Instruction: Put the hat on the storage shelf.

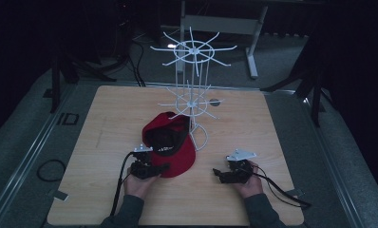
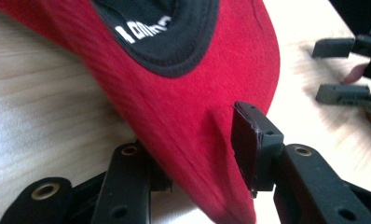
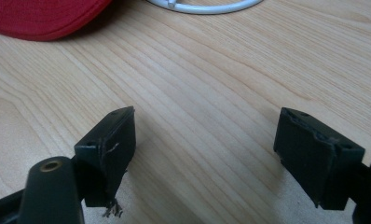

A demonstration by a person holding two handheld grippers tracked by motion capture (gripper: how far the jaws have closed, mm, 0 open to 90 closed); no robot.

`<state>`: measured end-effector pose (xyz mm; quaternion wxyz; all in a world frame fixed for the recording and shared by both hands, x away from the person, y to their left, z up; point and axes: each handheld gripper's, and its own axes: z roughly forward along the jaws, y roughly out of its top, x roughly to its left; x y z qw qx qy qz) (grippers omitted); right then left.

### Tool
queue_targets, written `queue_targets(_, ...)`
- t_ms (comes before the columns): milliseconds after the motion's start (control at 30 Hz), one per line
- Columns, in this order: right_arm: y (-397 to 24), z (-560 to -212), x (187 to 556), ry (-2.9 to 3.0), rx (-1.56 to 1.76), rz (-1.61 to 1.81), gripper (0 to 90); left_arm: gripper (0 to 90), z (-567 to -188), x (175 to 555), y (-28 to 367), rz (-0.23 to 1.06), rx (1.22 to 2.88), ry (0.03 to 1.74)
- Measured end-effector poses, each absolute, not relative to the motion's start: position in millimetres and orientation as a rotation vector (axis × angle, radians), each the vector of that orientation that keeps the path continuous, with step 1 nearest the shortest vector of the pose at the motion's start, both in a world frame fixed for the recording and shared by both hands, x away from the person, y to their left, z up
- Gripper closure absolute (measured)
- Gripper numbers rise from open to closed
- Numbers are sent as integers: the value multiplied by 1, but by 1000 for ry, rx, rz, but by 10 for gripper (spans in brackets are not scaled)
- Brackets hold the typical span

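A red cap with a black lining lies upside down on the wooden table, next to the base of a white wire rack. My left gripper is at the near edge of the cap's brim. In the left gripper view the brim runs between the jaws of the left gripper. One pad presses a crease into the red cloth and the other jaw sits under the brim. My right gripper rests low over bare wood to the right, jaws wide apart with nothing between them.
The rack's round wire foot lies just beyond the cap's edge. Its two tiers of hooks rise over the table's middle. The table ends near my forearms. Black cables trail from both grippers.
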<state>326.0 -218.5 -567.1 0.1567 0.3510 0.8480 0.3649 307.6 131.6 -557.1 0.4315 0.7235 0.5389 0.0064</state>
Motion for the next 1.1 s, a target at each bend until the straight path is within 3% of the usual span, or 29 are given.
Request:
queue_targets(267, -218, -567, 326, 2427, 1006, 1045, 204, 635, -564, 317, 127, -28, 1787, 1335)
queue_targets(367, -218, -567, 326, 2427, 1005, 1045, 205, 684, -563, 319, 129, -37, 1770, 1315)
queue_targets(767, -218, -567, 326, 2427, 1005, 1044, 204, 724, -555, 309, 147, 125, 1801, 1288)
queue_targets(933, -218, -567, 326, 2427, 1005, 1044, 205, 798, -552, 303, 161, 136, 1742, 1282)
queue_targets(1100, -218, -567, 326, 2427, 1005, 1044, 205, 850, -544, 301, 170, 227, 1708, 1310)
